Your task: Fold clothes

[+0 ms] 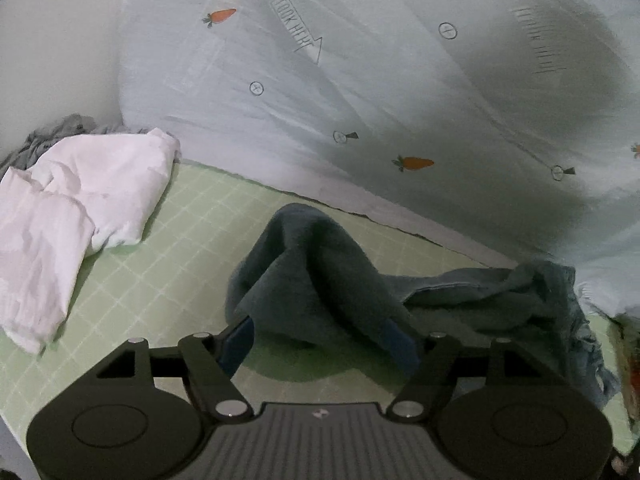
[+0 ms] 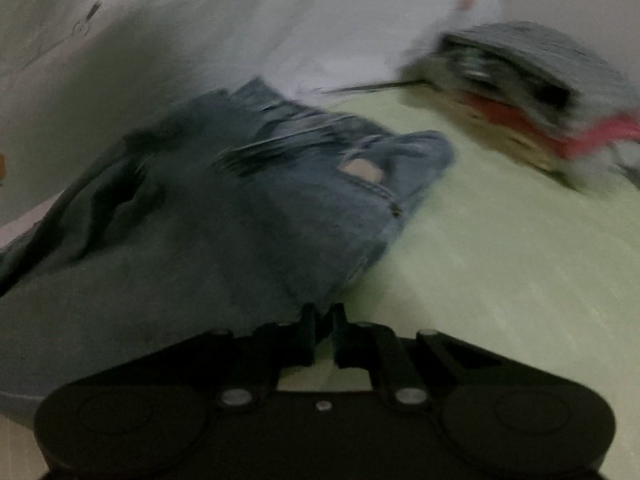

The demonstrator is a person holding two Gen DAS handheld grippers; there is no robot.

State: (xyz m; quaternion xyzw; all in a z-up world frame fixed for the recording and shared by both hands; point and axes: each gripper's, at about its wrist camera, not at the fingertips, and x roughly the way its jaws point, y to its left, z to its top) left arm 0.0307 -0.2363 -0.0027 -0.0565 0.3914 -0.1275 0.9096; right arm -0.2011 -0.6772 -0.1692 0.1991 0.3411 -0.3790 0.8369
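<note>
On the green checked sheet [image 1: 168,272] we see the denim jeans [image 1: 320,264] lying crumpled beside a pale quilt with a carrot print [image 1: 360,80]. Our left gripper [image 1: 320,340] hangs over them with its fingers spread wide, a fold of denim lying between them, unpinched. Our right gripper [image 2: 323,320] has its fingers drawn together at the jeans' edge; we cannot tell whether cloth is caught. A white garment [image 1: 80,200] lies at the left, and a blurred stack of folded clothes [image 2: 520,92] sits farther off.
</note>
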